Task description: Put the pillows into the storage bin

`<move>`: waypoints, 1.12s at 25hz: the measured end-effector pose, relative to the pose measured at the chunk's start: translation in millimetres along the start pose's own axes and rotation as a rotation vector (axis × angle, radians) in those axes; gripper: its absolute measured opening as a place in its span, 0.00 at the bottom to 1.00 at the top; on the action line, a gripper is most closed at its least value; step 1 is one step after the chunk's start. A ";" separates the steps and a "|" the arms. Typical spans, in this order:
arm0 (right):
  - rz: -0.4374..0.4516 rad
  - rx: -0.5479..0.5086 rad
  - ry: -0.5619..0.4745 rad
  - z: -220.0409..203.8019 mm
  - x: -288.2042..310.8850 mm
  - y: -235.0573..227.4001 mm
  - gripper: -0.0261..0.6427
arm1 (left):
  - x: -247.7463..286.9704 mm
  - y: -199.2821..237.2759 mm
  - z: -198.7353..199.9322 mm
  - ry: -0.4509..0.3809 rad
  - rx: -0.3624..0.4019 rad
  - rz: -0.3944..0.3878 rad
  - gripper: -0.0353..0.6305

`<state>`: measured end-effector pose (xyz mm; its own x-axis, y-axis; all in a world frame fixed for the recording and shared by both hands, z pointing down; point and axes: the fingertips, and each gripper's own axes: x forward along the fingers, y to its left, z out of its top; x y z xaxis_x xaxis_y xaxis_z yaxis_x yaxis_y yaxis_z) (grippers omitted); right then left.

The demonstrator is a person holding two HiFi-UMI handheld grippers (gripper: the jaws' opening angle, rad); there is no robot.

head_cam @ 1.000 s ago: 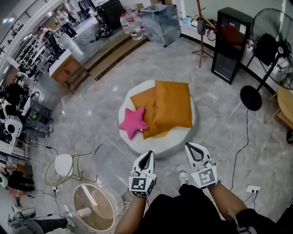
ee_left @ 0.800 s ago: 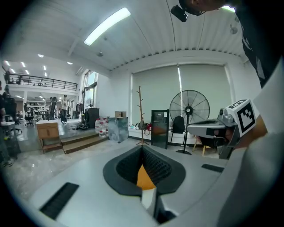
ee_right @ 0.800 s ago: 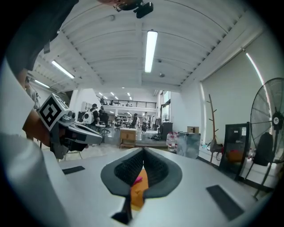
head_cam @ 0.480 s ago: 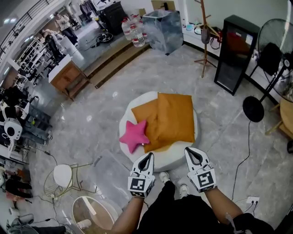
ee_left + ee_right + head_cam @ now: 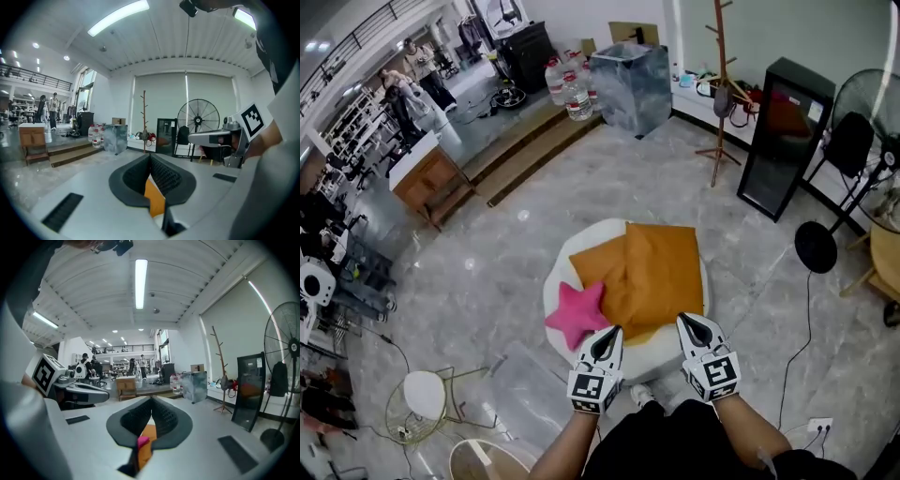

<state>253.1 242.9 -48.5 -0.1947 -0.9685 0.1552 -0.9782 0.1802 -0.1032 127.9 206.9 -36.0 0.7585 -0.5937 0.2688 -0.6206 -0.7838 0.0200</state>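
Two orange pillows [image 5: 649,272] lie overlapped on a round white pouf [image 5: 562,282], with a pink star pillow [image 5: 577,312] at its left edge. A clear storage bin [image 5: 530,377] stands on the floor to the lower left of the pouf. My left gripper [image 5: 610,336] hovers shut and empty at the pouf's near edge, just right of the star. My right gripper [image 5: 690,323] is shut and empty over the near corner of the orange pillows. In the left gripper view the shut jaws frame a strip of orange pillow [image 5: 154,197]; the right gripper view shows orange and the star pillow [image 5: 142,441].
A wire chair [image 5: 427,397] and a round glass table [image 5: 487,461] stand at lower left. Around the room are a coat stand [image 5: 721,89], a black cabinet [image 5: 775,136], a floor fan [image 5: 848,150], water bottles [image 5: 566,86] and wooden steps [image 5: 520,155]. Power cables trail on the right floor.
The view has advanced toward the pouf. Both shut grippers went from short of it to its near edge, over the pillows; the bin has slid down-left in view.
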 end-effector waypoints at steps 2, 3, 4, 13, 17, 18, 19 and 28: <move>-0.014 -0.008 0.007 -2.9 13.9 -6.1 0.06 | 6.0 14.4 1.4 0.000 -0.012 -0.009 0.08; -0.026 -0.005 0.012 -5.0 20.4 -13.6 0.06 | 11.1 21.4 0.3 0.007 -0.019 -0.011 0.08; -0.039 0.002 0.022 -8.2 26.9 -22.9 0.07 | 17.1 28.5 -2.8 0.018 -0.027 -0.009 0.08; -0.015 0.138 0.223 -85.2 90.3 -113.1 0.52 | 117.3 70.2 -62.2 0.187 -0.093 0.054 0.36; -0.028 0.240 0.298 -144.0 129.7 -156.8 0.75 | 177.7 87.6 -104.3 0.264 -0.145 0.093 0.52; -0.036 0.263 0.320 -160.9 139.2 -168.5 0.80 | 192.2 92.0 -116.9 0.283 -0.164 0.099 0.54; -0.049 0.287 0.343 -178.7 148.0 -181.3 0.84 | 206.6 96.5 -129.4 0.300 -0.183 0.102 0.56; -0.132 0.620 0.531 -342.8 217.4 -293.8 0.93 | 331.3 136.9 -266.7 0.494 -0.394 0.116 0.59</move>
<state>473.4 38.4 352.4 -0.2412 -0.7366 0.6319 -0.8086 -0.2075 -0.5506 241.1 -48.6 312.6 0.5594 -0.4434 0.7003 -0.7910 -0.5382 0.2911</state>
